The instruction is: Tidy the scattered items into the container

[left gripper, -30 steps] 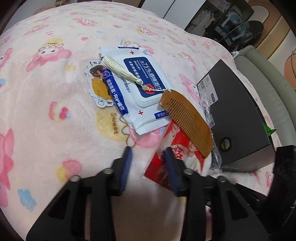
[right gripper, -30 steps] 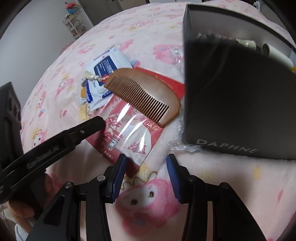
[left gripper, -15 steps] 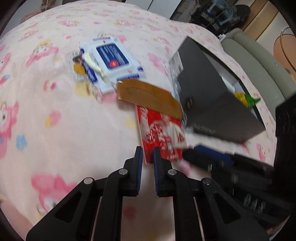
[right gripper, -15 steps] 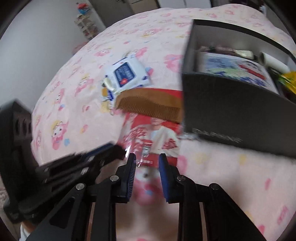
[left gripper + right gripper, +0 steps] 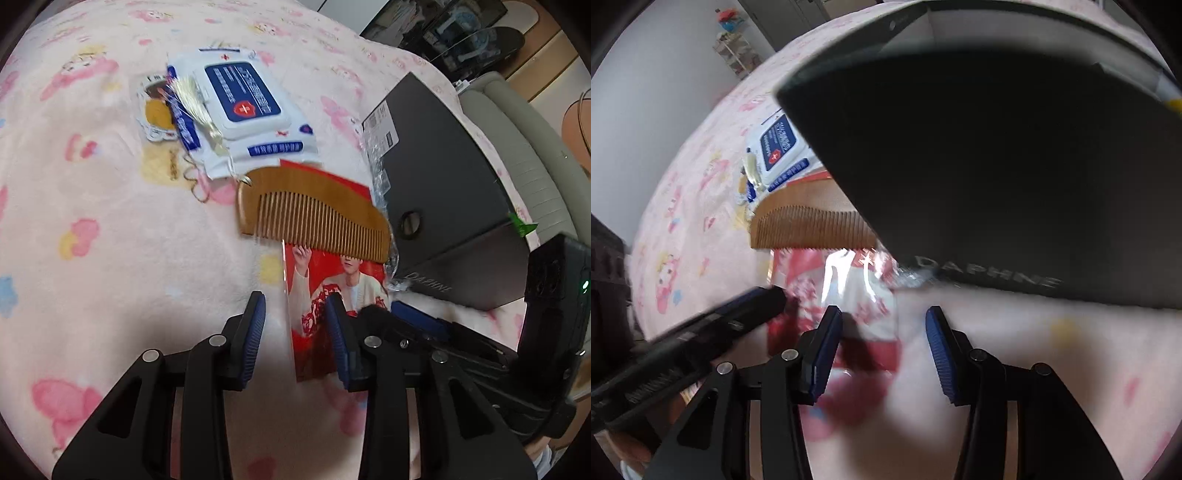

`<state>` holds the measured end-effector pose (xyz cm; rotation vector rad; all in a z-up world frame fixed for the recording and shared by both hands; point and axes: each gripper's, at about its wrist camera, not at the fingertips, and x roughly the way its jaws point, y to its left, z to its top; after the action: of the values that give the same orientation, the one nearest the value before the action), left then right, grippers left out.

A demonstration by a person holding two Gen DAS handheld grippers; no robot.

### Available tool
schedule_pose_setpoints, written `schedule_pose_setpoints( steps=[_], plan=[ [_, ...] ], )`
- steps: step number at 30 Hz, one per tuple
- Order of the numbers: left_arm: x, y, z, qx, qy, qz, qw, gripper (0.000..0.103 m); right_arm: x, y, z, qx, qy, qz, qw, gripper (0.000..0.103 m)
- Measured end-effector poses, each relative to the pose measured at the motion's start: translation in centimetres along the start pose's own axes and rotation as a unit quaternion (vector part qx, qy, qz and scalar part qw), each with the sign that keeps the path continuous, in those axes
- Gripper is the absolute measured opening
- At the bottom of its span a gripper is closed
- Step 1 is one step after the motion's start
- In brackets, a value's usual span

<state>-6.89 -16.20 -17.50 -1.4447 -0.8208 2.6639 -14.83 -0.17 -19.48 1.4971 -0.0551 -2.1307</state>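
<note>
1. Landmark: one black box (image 5: 439,173), marked DAPHNE, standing on a pink cartoon-print blanket (image 5: 110,240). All places below are relative to the box.
2. Loose items counted outside the box: four.
3. One wooden comb (image 5: 314,218), just beside the box's near corner, lying flat across the top of the red card; teeth point toward the cameras.
4. One red photo card (image 5: 317,295) in a clear sleeve, in front of the box's near corner, its upper part under the comb.
5. One white-and-blue wipes pack (image 5: 243,110), beyond the comb, well apart from the box; a pale tassel (image 5: 195,107) lies over its left side.
6. One small sticker card (image 5: 157,110), furthest from the box, partly under the wipes pack.
7. Left gripper (image 5: 295,339): jaws apart, low over the blanket, straddling the red card's near left edge; contact cannot be told.
8. Right gripper (image 5: 884,350): jaws apart, in front of the box's DAPHNE face, over the card's near end; view blurred, nothing held.
9. Box contents mostly hidden; one green scrap (image 5: 521,225) shows at its rim.
</note>
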Motion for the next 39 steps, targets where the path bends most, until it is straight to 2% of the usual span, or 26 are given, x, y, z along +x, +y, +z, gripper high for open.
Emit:
schedule_pose_setpoints(
  steps=[1, 4, 5, 9, 12, 14, 18, 21, 29, 39],
  plan=[
    [-0.3, -0.1, 0.0, 0.003, -0.003, 0.001, 1.0000, 0.019, 0.1, 0.0, 0.1, 0.002, -0.001, 0.009, 1.000, 0.041],
    [-1.2, -0.5, -0.2, 0.012, -0.013, 0.005, 0.9998, 0.018, -0.4, 0.7, 0.3, -0.004, -0.004, 0.031, 0.999, 0.032],
    [-1.5, -0.7, -0.2, 0.015, -0.016, 0.006, 0.9997, 0.018, -0.6, 0.9, 0.2, -0.007, -0.006, 0.032, 0.999, 0.032],
    [-2.7, -1.2, -0.4, 0.026, -0.028, 0.011, 0.9992, 0.018, -2.6, 1.3, 0.0, 0.021, -0.013, 0.088, 0.996, 0.031],
    [-5.6, -1.2, -0.7, 0.019, -0.046, 0.000, 0.9988, 0.019, -4.6, 2.1, -0.2, 0.025, -0.025, 0.112, 0.993, 0.031],
    [-6.7, -0.9, -0.8, 0.006, -0.052, -0.016, 0.9985, 0.020, -6.1, 3.0, -0.3, 0.018, -0.034, 0.115, 0.993, 0.031],
    [-6.8, 0.1, -1.2, -0.038, -0.048, -0.053, 0.9967, 0.025, -8.5, 5.2, -0.4, -0.020, -0.060, 0.086, 0.994, 0.031],
    [-7.4, 0.0, -1.8, -0.046, -0.048, -0.058, 0.9961, 0.024, -9.2, 6.0, -0.8, -0.031, -0.064, 0.083, 0.994, 0.031],
    [-10.0, -1.4, -2.3, -0.029, -0.065, -0.061, 0.9956, 0.024, -11.0, 5.0, -1.7, -0.016, -0.061, 0.099, 0.993, 0.031],
    [-11.1, -6.0, -0.6, 0.015, -0.074, -0.079, 0.9939, 0.023, -15.2, 3.3, -1.5, -0.010, -0.104, 0.099, 0.990, 0.031]
  ],
)
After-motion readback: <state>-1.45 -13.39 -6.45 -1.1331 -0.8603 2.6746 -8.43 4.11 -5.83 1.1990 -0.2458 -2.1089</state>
